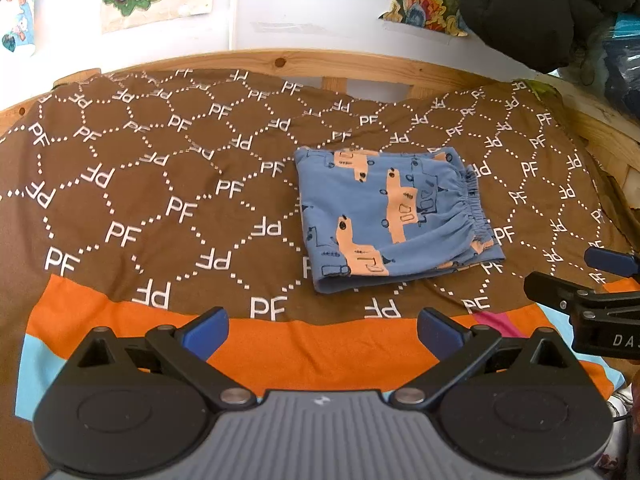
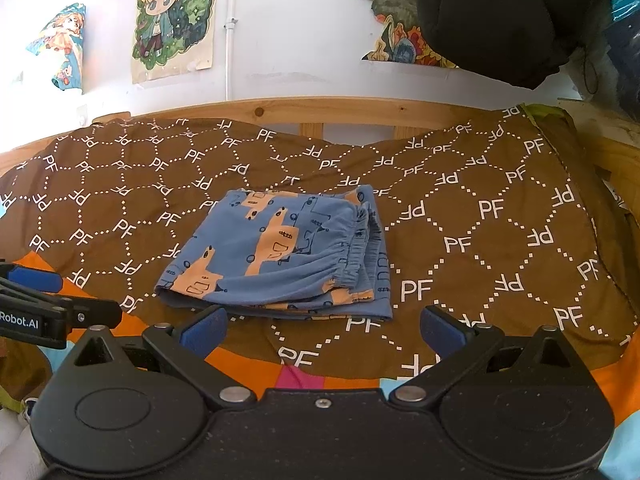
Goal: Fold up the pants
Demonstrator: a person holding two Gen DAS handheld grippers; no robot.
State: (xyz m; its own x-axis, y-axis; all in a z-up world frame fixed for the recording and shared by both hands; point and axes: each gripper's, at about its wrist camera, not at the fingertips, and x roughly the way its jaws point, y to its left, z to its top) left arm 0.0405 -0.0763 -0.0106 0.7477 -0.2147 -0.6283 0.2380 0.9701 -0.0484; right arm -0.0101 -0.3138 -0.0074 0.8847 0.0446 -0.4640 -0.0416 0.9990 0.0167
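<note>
The blue pants [image 1: 394,216] with orange truck prints lie folded into a compact rectangle on the brown bedspread, the elastic waistband on their right side. In the right wrist view the pants [image 2: 276,256] sit just beyond the fingertips. My left gripper [image 1: 322,330] is open and empty, held back near the orange stripe, left of and below the pants. My right gripper [image 2: 322,328] is also open and empty, a short way in front of the folded edge. The right gripper's fingers [image 1: 560,284] show at the right edge of the left wrist view.
The brown patterned bedspread [image 1: 160,184] covers a bed with a wooden frame [image 1: 304,62] along the far side. A black garment [image 1: 524,8] hangs at upper right. Posters hang on the white wall [image 2: 304,32]. Colourful fabric [image 2: 304,376] lies at the near edge.
</note>
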